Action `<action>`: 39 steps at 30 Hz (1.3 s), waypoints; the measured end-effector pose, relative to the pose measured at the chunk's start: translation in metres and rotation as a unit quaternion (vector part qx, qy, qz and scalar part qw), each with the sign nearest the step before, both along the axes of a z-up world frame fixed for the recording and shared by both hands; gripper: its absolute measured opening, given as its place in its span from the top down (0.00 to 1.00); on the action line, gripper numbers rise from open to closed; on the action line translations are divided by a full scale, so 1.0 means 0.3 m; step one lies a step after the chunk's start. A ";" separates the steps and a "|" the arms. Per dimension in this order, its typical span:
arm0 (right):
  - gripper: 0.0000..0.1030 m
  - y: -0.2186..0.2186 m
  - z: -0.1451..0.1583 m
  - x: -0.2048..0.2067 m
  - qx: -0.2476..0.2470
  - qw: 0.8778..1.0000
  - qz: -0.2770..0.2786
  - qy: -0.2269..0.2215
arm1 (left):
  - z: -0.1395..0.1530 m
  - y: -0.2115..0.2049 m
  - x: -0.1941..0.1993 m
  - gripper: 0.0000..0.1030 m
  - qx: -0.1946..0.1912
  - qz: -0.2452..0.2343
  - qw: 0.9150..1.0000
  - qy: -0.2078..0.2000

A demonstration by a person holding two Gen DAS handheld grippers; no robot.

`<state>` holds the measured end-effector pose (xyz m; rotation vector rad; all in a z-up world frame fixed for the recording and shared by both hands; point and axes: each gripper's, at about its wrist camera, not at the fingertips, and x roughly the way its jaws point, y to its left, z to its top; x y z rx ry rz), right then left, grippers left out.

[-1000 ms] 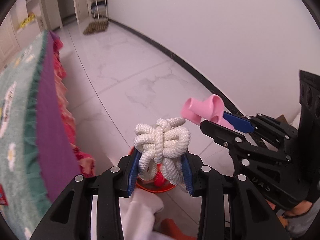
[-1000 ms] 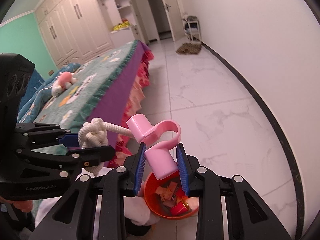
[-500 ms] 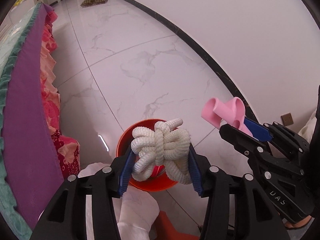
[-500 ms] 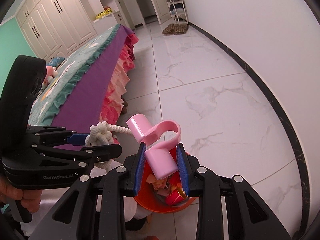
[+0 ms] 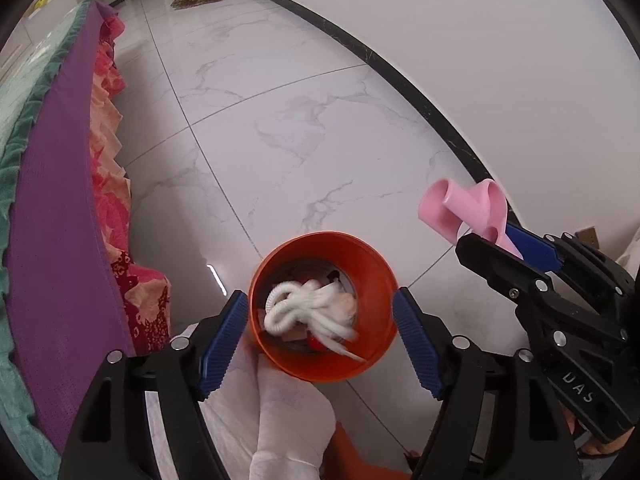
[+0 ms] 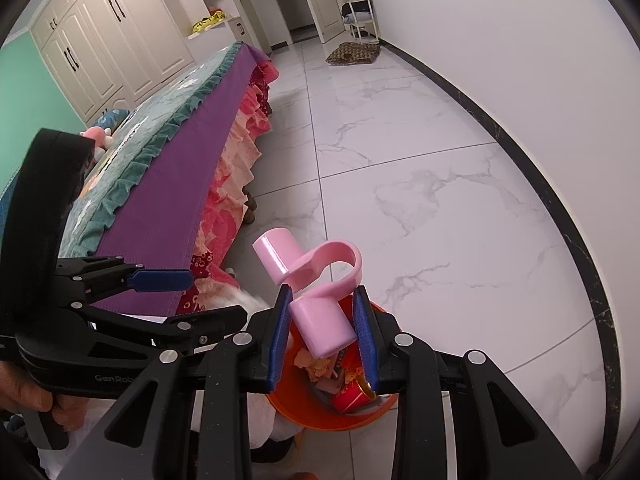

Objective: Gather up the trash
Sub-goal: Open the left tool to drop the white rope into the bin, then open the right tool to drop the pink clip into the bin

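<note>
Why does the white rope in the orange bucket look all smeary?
Left wrist view: the white rope is blurred by motion, caught dropping into the orange bucket beneath the opening left claw. Right wrist view: only a pale smear shows; the pink clip stays sharp.

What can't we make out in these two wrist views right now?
- White rope, left wrist view: motion-blurred inside the orange bin; whether it has settled is unclear.
- Bin contents: trash under the rope is covered by it; in the right wrist view the pink plastic piece and the right gripper hide most of it.
- Bin base: cut off by gripper bodies in both views.
- Left gripper: jaws opening, nothing between them.
</note>
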<state>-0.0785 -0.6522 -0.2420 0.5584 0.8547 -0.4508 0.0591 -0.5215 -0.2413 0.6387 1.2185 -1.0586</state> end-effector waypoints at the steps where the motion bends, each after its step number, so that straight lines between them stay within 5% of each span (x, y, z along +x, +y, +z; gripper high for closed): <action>1: 0.70 0.000 0.001 0.000 0.000 1.000 0.000 0.000 | 0.000 0.000 0.000 0.27 0.000 0.000 1.000 0.000; 16: 0.67 0.037 0.006 0.047 -0.003 1.000 0.015 0.002 | 0.030 0.050 0.039 0.27 0.003 0.021 0.999 -0.028; 19: 0.54 0.044 0.019 0.055 -0.010 1.000 0.015 -0.001 | 0.035 0.063 0.050 0.27 0.003 0.027 0.999 -0.031; 23: 0.54 0.053 0.040 0.062 -0.014 1.000 0.016 -0.004 | 0.047 0.082 0.064 0.27 0.000 0.034 0.999 -0.032; 34: 0.54 0.153 0.209 0.071 -0.035 0.998 0.045 -0.040 | 0.179 0.189 0.057 0.27 -0.037 0.056 0.996 -0.063; 39: 0.54 0.245 0.302 0.101 -0.046 0.994 0.073 -0.062 | 0.281 0.304 0.054 0.18 -0.066 0.078 0.990 -0.100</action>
